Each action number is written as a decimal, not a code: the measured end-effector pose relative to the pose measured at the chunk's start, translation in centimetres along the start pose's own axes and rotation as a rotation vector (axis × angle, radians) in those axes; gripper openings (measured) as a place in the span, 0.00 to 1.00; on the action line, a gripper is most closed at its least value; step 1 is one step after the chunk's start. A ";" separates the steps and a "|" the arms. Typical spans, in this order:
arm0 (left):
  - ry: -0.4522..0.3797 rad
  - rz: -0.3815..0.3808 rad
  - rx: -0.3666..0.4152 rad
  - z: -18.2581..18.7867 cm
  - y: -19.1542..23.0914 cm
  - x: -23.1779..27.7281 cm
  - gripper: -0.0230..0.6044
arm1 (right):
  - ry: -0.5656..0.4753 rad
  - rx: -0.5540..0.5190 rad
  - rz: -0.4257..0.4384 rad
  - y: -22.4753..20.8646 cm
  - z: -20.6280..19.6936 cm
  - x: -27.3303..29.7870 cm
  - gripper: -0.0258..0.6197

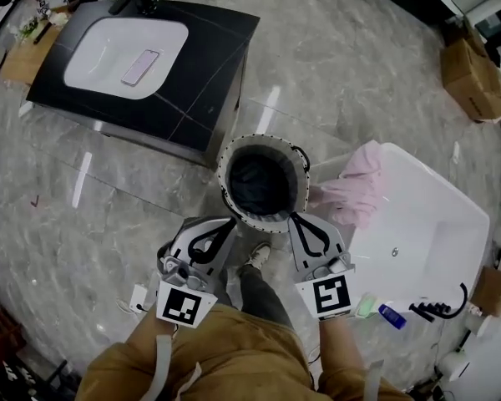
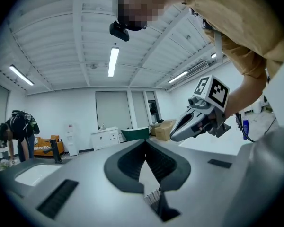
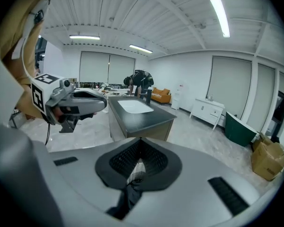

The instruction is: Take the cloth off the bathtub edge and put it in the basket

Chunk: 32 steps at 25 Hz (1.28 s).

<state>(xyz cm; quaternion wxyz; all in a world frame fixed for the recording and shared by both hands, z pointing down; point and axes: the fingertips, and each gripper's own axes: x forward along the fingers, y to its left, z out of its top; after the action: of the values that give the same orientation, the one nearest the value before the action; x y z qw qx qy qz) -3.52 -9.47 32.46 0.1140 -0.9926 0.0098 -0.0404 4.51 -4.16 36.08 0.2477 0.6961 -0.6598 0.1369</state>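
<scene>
- Cloth (image 1: 356, 186), pink and bunched, lies draped over the near edge of the white bathtub (image 1: 438, 232), partly hanging down its outer wall; neither tool touches it.
- Basket (image 1: 224, 178) is round, with a pale dotted rim and a dark inside. In the head view it sits just left of the cloth, between the bathtub and the black worktop (image 1: 225, 36), and nothing can be seen in it.
- Left tool (image 1: 225, 222) reaches the basket's near rim from the lower left. In the left gripper view its jaws (image 2: 145, 142) are closed together, with a thin strip of patterned weave and a dark band pinched low between them.
- Right tool (image 1: 297, 218) meets the same rim from the lower right. In the right gripper view its jaws (image 3: 141, 141) are likewise closed, clamping a patterned strip and a dark strap of the basket.
- Each tool shows in the other's view: the right one (image 2: 176, 134) off to the right side, the left one (image 3: 103, 103) off to the left, both held out from tan sleeves.
- Worktop carries a white basin (image 1: 108, 48) with a phone (image 1: 140, 67) lying in it.
- A blue bottle (image 1: 392, 316) lies on the bathtub's near corner, and a cardboard box (image 1: 472, 73) stands on the grey marble floor (image 1: 351, 65) well beyond.
</scene>
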 end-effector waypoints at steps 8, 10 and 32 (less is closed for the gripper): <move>-0.075 0.023 0.041 7.2 2.0 -1.7 0.05 | -0.024 0.024 -0.060 -0.6 3.4 -5.7 0.05; -0.094 0.036 0.055 8.8 2.6 -2.3 0.05 | -0.038 0.019 -0.079 -1.1 4.6 -7.1 0.05; -0.096 0.042 0.119 12.6 2.6 -2.6 0.05 | -0.223 -0.082 -0.114 -2.8 13.2 -11.4 0.05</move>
<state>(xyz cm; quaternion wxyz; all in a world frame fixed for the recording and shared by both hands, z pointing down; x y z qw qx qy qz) -5.07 -9.12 19.41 0.1739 -0.9845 0.0226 0.0092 4.43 -1.36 18.65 0.2084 0.7328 -0.6475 0.0174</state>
